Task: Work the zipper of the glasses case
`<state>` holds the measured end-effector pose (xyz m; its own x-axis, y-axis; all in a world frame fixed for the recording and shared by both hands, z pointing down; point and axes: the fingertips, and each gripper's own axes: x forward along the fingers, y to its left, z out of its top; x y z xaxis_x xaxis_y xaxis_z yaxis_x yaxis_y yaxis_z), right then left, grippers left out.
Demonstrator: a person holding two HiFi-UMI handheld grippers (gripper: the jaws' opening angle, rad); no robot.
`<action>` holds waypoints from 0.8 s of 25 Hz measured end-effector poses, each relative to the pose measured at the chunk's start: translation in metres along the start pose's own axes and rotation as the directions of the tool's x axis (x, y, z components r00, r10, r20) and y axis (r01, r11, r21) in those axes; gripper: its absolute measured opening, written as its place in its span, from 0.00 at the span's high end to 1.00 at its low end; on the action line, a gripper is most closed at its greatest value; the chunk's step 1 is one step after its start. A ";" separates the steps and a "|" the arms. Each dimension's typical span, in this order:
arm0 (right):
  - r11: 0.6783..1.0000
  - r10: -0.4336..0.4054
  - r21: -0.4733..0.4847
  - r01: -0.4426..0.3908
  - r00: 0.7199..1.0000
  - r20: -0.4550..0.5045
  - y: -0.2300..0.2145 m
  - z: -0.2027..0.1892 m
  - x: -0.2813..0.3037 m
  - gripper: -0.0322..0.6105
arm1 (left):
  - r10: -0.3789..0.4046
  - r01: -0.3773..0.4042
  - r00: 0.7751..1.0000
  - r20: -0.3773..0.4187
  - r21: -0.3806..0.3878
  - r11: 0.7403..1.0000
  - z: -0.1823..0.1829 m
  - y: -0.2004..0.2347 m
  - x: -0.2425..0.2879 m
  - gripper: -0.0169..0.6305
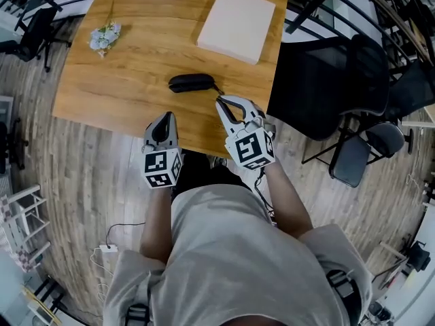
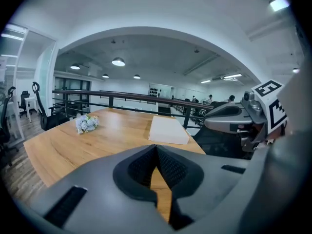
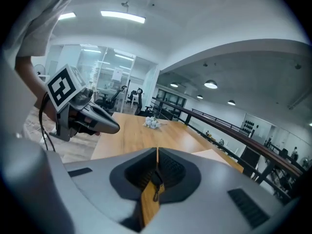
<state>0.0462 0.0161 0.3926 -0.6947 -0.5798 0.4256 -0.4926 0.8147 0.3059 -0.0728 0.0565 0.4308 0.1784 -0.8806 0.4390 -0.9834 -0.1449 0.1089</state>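
Note:
The black glasses case (image 1: pixel 191 82) lies flat on the wooden table (image 1: pixel 122 80), its zipper pull (image 1: pixel 217 89) at the right end. My right gripper (image 1: pixel 220 101) is shut and empty, its tips just short of that end. Through the slit under the shut tips (image 3: pixel 157 152), a dark bit of the case and its pull (image 3: pixel 155 189) shows. My left gripper (image 1: pixel 167 116) is shut, empty, nearer the table's front edge, left of the case. In the left gripper view the tips (image 2: pixel 156 147) meet over bare wood and the case is hidden.
A white flat box (image 1: pixel 236 24) lies at the table's far right and a small bunch of flowers (image 1: pixel 105 37) at the far left. A black office chair (image 1: pixel 326 87) stands beside the table's right edge. A railing runs behind the table (image 2: pixel 131 97).

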 end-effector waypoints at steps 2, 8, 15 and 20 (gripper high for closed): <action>0.998 0.019 -0.050 -0.022 0.999 -0.050 0.000 -0.007 0.015 0.91 | -0.007 0.007 1.000 -0.027 -0.002 1.000 -0.006 0.008 0.013 0.94; 0.982 0.056 -0.166 -0.091 0.978 -0.201 0.005 -0.039 0.056 0.90 | -0.038 0.037 0.994 -0.103 -0.014 0.999 -0.030 0.023 0.044 0.94; 0.945 0.101 -0.261 -0.200 0.931 -0.350 0.010 -0.066 0.092 0.65 | -0.057 0.052 0.988 -0.145 -0.034 0.998 -0.046 0.040 0.071 0.94; 0.920 0.136 -0.285 -0.270 0.901 -0.412 0.016 -0.082 0.113 0.61 | -0.060 0.050 0.984 -0.170 -0.064 0.997 -0.059 0.050 0.085 0.94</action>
<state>0.0023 -0.0366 0.5156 -0.4768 -0.4123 0.7763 -0.1165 0.9050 0.4092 -0.1053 0.0013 0.5265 0.2402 -0.7808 0.5767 -0.9692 -0.1598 0.1874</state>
